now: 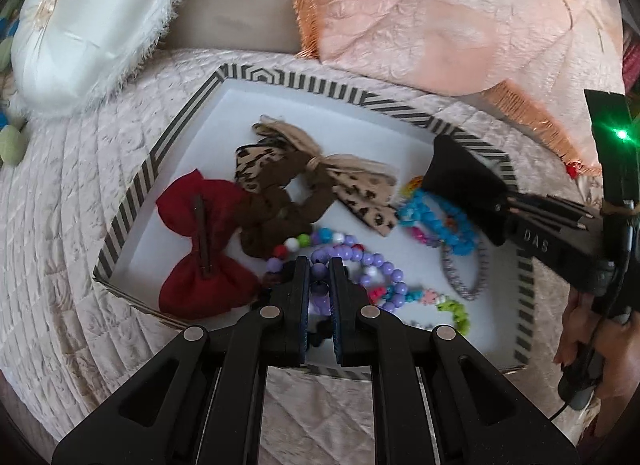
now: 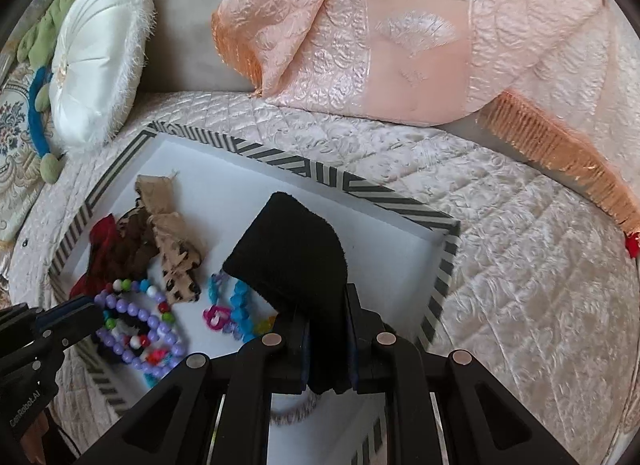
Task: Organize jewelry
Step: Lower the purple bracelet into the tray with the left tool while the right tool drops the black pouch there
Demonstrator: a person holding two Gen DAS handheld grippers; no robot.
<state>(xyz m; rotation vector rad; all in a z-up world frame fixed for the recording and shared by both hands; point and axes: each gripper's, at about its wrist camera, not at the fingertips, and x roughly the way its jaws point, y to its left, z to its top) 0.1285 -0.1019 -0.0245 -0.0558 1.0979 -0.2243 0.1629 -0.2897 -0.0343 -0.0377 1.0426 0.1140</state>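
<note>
Tray (image 1: 120,221) on bedspread (image 1: 60,265), bows (image 1: 200,249) left, bracelets (image 1: 436,221) right, pillows (image 1: 92,21) behind

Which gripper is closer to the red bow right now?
Left. The left gripper is closed on the purple bead bracelet just beside the red bow; the right gripper, holding a black cloth, is across the tray.

Black felt cloth (image 2: 294,261) covers the striped-rim tray's (image 2: 396,197) floor behind it. Grey sparkly bangle (image 2: 294,415) mostly hidden under right gripper (image 2: 326,333). Dark item beneath purple bead bracelet (image 2: 138,329): unidentifiable. Peach fringed cushion (image 1: 460,13) blurred, cut at frame edge.
</note>
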